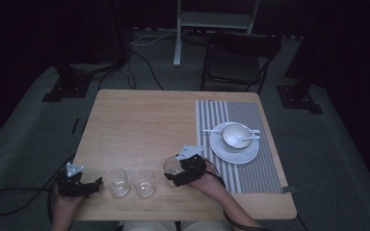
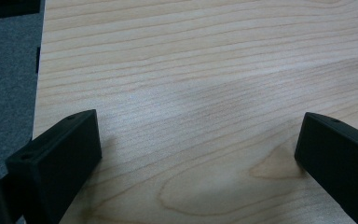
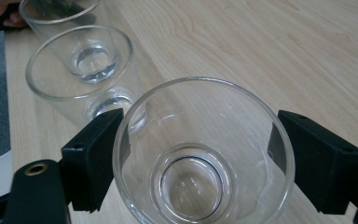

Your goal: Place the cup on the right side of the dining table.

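The right gripper [image 3: 199, 154] has its jaws on either side of a clear drinking glass [image 3: 200, 154], both black pads against its wall just below the rim. That glass stands upright near the front edge of the wooden table [image 1: 139, 120]. Two more empty glasses [image 1: 142, 183] stand in a row to its left. The left gripper [image 2: 198, 149] rests beyond them at the table's front left corner, jaws wide apart over bare wood. Farther right, a striped placemat [image 1: 250, 173] carries a white saucer [image 1: 231, 151], cup [image 1: 235, 134] and spoon [image 1: 246, 139]. No writing or label can be read anywhere.
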`<state>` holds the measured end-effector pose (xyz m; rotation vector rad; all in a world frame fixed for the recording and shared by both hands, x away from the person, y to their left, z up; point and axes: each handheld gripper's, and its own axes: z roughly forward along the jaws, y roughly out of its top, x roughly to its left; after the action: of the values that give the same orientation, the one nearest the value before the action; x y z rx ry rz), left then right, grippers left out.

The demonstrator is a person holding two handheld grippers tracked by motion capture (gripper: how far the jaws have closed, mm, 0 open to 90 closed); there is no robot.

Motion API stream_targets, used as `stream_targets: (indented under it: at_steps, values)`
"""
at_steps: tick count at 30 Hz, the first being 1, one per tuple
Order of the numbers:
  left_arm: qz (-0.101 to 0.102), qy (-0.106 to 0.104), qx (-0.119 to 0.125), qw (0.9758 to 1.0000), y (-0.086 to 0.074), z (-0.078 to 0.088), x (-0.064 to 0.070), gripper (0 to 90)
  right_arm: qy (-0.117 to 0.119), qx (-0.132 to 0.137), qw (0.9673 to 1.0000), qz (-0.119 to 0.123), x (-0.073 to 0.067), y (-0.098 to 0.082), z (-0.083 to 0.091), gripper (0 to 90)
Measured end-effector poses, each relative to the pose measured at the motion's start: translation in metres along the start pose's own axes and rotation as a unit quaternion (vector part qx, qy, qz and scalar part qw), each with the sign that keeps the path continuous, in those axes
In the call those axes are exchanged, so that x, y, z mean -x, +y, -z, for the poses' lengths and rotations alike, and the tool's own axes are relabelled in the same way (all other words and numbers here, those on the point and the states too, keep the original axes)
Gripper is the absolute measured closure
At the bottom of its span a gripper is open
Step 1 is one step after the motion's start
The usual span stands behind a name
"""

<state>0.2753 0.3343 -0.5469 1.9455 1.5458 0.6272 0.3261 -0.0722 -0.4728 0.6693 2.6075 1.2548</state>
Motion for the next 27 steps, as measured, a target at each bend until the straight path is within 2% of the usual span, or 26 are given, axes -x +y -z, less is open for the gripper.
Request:
stream_targets:
  at_steps: [7, 10, 18, 27]
  values:
    - [0.001, 0.0, 0.0, 1.0, 0.0, 0.0, 0.0, 0.8, -0.002, 0.012, 0.9999, -0.005, 0.012, 0.006, 0.005, 17.7]
    - [0.0, 0.0, 0.0, 1.0, 0.0, 0.0, 0.0, 0.8, -0.011, 0.015, 0.9998, -0.008, 0.017, 0.01, 0.008, 17.7]
    - [-0.001, 0.0, -0.001, 1.0, 0.0, 0.0, 0.0, 0.8, -0.027, 0.012, 0.9994, -0.015, 0.033, 0.017, 0.01, 17.7]
    - [0.0, 0.0, 0.0, 1.0, 0.0, 0.0, 0.0, 0.8, -0.036, 0.008, 0.999, -0.026, 0.051, 0.023, 0.007, 17.7]
